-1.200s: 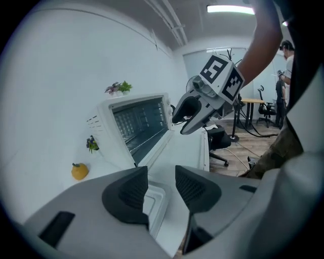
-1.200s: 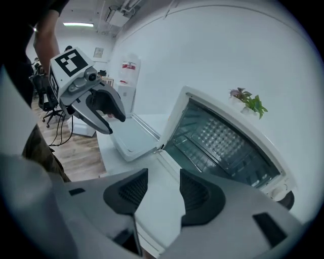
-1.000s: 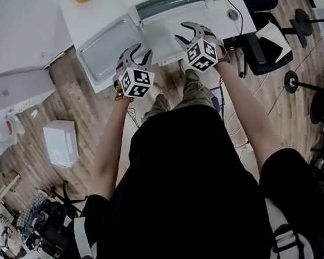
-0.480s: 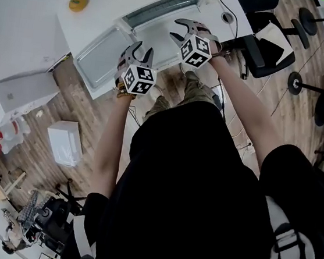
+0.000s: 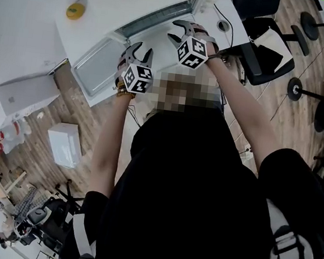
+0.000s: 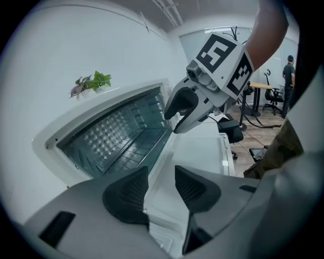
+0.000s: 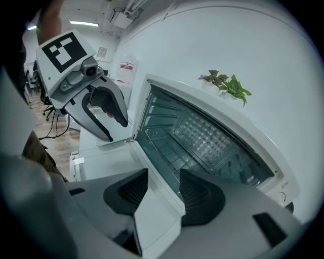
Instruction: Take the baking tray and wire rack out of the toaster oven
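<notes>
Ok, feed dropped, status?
Open, empty: left gripper, right gripper. On toaster oven, door down, wire rack inside; tray not made out. Nothing in the way.

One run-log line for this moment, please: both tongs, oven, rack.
left tongs: open, empty | right tongs: open, empty | toaster oven: open | wire rack: inside, untouched | stage: before grasp
</notes>
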